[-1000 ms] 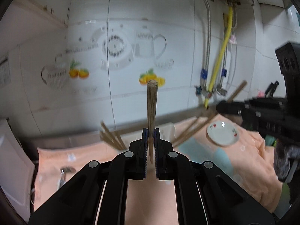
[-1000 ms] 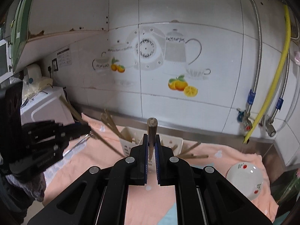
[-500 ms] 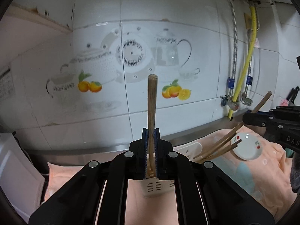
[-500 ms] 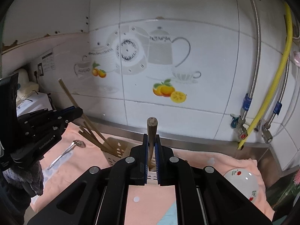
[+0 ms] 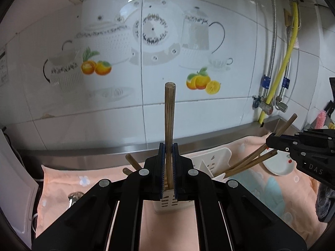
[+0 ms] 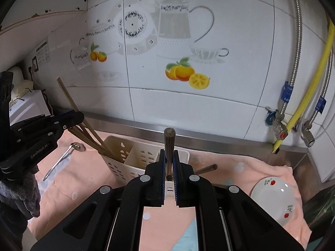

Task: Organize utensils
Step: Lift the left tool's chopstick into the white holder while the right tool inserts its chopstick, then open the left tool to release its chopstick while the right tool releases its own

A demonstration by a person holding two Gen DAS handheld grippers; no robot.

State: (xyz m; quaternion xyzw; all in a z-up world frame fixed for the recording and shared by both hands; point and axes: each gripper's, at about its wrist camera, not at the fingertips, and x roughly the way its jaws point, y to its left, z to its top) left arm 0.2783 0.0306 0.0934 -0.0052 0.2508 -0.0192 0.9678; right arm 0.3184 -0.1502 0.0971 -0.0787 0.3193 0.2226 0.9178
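Chopsticks: round, brown, wooden

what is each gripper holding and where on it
Left gripper clamps a wooden chopstick around its middle; right gripper clamps a darker chopstick near its upper end.

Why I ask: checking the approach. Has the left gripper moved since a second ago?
Yes. The left gripper advanced toward the tiled wall; the white holder looms nearer.
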